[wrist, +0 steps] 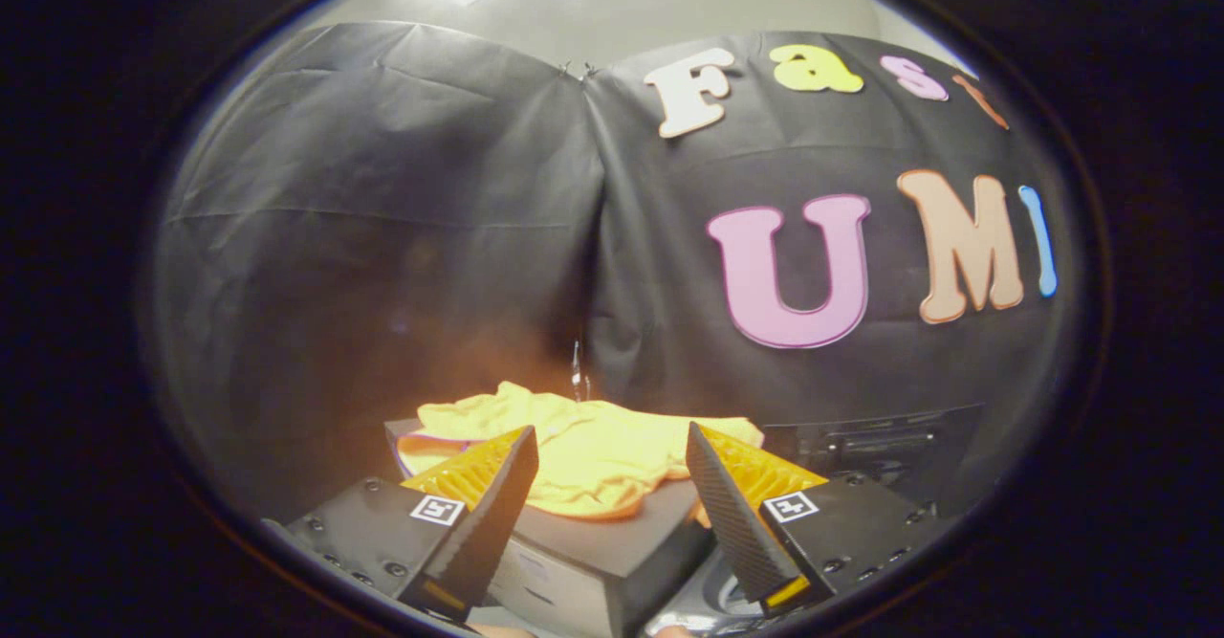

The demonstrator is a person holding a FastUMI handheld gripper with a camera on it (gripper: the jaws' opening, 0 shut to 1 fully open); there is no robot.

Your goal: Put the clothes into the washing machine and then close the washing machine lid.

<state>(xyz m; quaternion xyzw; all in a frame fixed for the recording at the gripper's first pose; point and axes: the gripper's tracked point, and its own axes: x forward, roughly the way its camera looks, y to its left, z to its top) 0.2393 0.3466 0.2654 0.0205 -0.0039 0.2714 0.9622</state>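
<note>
The black cloth wall (382, 236) of the booth fills the background, hanging in two draped panels that meet at a seam above the middle of the scene.

Below it, just ahead of the tool, stands a dark box-shaped block (612, 547) with a flat black top and a paler front face; one corner of it points toward the camera, between the two fingers. To the right of the block, behind the right finger, sits a black appliance panel (880, 447) with slots and ridges in it; whether it is part of the washing machine cannot be told. Low down beside the right finger a grey rounded rim (717, 600) shows, too cropped to identify.

The clothes, a crumpled yellow garment (593, 456) with an orange trim along its edges, lie spread on top of the block. The garment is beyond the fingertips and spans the gap between them, its near hem drooping a little over the block's front edge. It is brightly lit from above.

The tool (612, 456) stands wide apart, holding nothing. Its two fingers (497, 495) have yellow-orange ribbed outer sides and black textured inner pads, and each black finger base carries a small square white marker. Neither finger touches the garment; the tips sit just short of it on either side.
</note>
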